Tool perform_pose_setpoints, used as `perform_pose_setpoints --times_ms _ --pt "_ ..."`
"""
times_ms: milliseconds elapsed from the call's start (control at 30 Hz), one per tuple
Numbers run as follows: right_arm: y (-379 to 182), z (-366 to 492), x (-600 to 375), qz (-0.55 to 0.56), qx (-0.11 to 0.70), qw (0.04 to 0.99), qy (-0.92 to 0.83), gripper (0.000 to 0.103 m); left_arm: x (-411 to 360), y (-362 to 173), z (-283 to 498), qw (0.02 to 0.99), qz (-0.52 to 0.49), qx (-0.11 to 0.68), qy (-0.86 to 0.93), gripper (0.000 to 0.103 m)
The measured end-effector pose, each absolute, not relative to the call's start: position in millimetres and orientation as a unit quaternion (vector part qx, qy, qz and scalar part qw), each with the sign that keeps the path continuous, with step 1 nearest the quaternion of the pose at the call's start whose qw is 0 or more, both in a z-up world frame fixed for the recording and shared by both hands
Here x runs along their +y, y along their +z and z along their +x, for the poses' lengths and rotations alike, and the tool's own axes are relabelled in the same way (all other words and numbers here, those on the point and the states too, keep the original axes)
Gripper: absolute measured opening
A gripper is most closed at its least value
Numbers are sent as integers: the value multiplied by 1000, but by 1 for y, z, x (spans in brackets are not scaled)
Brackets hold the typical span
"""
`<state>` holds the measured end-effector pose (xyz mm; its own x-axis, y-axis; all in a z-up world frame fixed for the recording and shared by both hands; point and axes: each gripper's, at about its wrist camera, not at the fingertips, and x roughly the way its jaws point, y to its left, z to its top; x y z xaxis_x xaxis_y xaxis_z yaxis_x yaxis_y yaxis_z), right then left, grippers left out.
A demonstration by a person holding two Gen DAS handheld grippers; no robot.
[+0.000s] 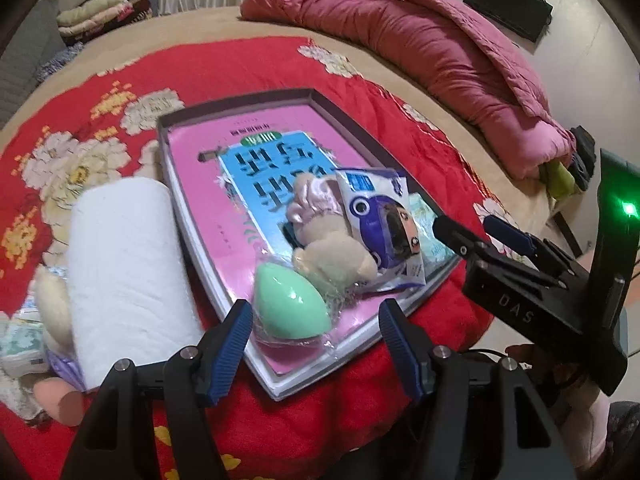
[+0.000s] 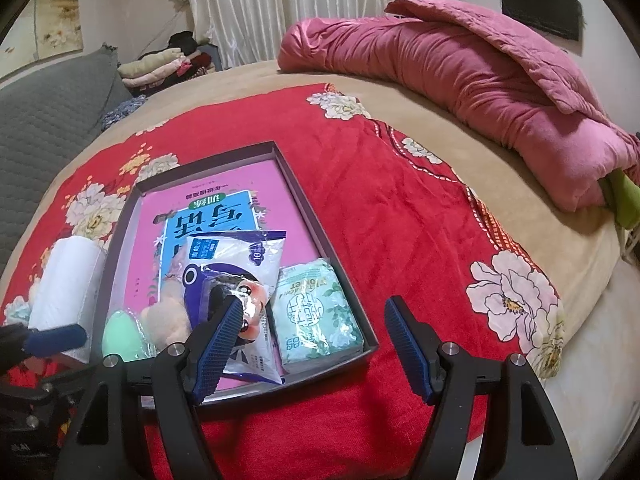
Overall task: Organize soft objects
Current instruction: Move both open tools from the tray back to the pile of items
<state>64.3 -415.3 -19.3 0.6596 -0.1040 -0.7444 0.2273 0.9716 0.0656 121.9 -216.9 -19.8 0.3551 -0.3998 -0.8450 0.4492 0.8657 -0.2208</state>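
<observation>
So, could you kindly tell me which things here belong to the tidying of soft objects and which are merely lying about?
Part of the job:
green sponge egg
plush toy
tissue pack
printed pouch
paper roll
tray box

Lying about:
pink quilt
folded clothes
dark wall panel

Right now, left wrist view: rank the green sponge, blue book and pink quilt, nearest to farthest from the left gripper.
1. Green sponge, in the tray just ahead of the open left gripper.
2. Blue book, mid-tray.
3. Pink quilt, far across the bed.
</observation>
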Motion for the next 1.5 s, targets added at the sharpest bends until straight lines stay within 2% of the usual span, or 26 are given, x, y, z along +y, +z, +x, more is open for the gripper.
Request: perform_pose_setpoints --times_ms 200,433,900,1500 --pt "-16 63 -414 73 395 911 -95 75 -213 -4 118 834 23 491 -251 65" --pt "7 47 -403 47 346 931 -106 75 -205 5 111 838 20 487 -247 65" --pt "37 31 -360 21 334 940 -64 75 -171 19 91 847 -9 475 -238 65" --pt "81 9 -261 -21 295 953 59 75 -54 31 53 871 -88 454 -169 65"
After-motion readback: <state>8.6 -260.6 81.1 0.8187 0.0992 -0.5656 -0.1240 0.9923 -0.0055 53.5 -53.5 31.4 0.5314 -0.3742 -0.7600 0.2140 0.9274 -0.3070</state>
